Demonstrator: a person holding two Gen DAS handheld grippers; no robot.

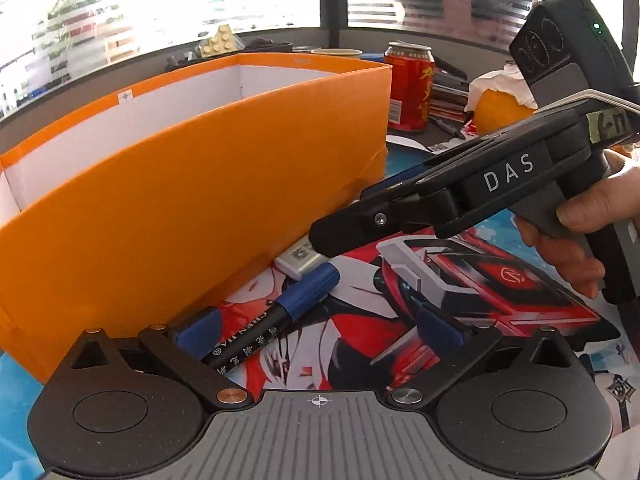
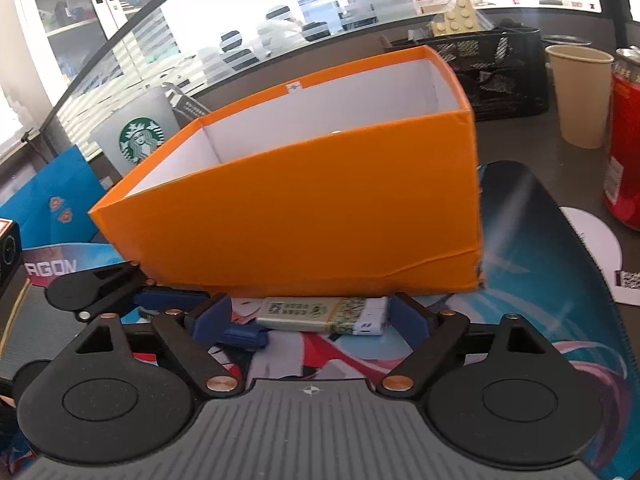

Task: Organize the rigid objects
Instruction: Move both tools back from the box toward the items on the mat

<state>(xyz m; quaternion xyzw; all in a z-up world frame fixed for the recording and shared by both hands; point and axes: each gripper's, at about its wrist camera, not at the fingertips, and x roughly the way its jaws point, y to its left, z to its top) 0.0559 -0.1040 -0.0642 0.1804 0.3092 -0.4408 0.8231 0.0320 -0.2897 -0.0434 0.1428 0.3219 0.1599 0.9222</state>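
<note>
An open orange box (image 1: pixel 192 168) with white inside stands on the printed desk mat; it also fills the right wrist view (image 2: pixel 312 216). A small flat lighter-like pack (image 2: pixel 320 314) lies at the box's foot, and shows in the left wrist view (image 1: pixel 298 259). My right gripper (image 2: pixel 310 316) is open with its blue pads on either side of the pack; in the left wrist view it (image 1: pixel 332 236) reaches in from the right. A black marker with a blue cap (image 1: pixel 276 316) lies between the open fingers of my left gripper (image 1: pixel 316 330).
A red can (image 1: pixel 408 88), a tissue-covered orange (image 1: pixel 500 108) and papers sit behind at the right. A paper cup (image 2: pixel 580 96), black mesh basket (image 2: pixel 492 68), Starbucks cup (image 2: pixel 140 136) and blue carton (image 2: pixel 52 192) surround the box. A white card (image 2: pixel 600 256) lies right.
</note>
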